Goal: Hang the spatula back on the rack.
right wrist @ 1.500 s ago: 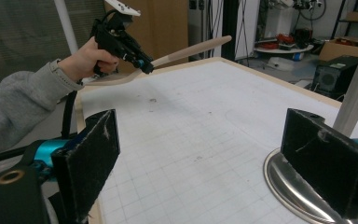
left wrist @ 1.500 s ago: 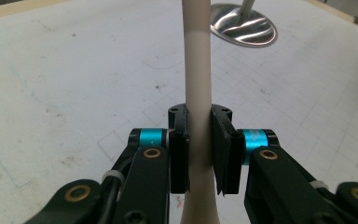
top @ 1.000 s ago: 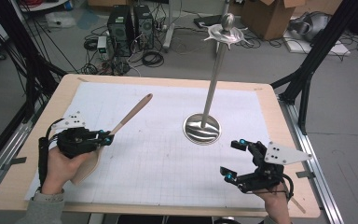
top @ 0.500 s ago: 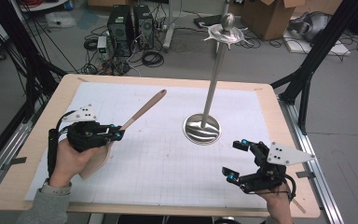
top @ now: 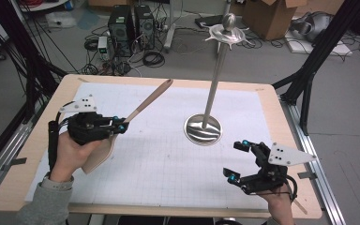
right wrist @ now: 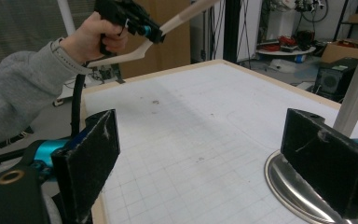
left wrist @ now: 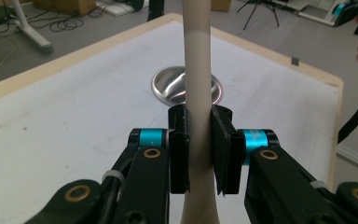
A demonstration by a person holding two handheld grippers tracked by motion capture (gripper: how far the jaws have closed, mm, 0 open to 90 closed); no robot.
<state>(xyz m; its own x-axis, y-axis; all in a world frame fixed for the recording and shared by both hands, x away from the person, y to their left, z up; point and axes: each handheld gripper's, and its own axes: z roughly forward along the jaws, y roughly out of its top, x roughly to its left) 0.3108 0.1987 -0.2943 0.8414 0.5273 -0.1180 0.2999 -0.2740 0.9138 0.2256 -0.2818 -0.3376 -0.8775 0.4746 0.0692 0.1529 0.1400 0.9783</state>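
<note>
The left gripper [top: 117, 125] is clamped on the neck of a wooden spatula [top: 140, 105], carried clear of the table [top: 262, 93] at its left side, handle slanting up toward the far right, blade near the hand. The tall metal stand [top: 215, 75] with hooks at its top rises right of centre, well apart from the tool. Judging by that, the spatula is bound for the stand, so it likely pays to keep the grip firm, swing the long handle wide of the pole, and only tilt it near the hooks. The right gripper [top: 238, 161] waits low at the near right, jaws apart, holding nothing.

The left gripper view shows both pads [left wrist: 179, 140] pressing squarely on the neck; the right gripper view shows the blade [right wrist: 121, 58] curving beneath the hand [right wrist: 91, 35].
</note>
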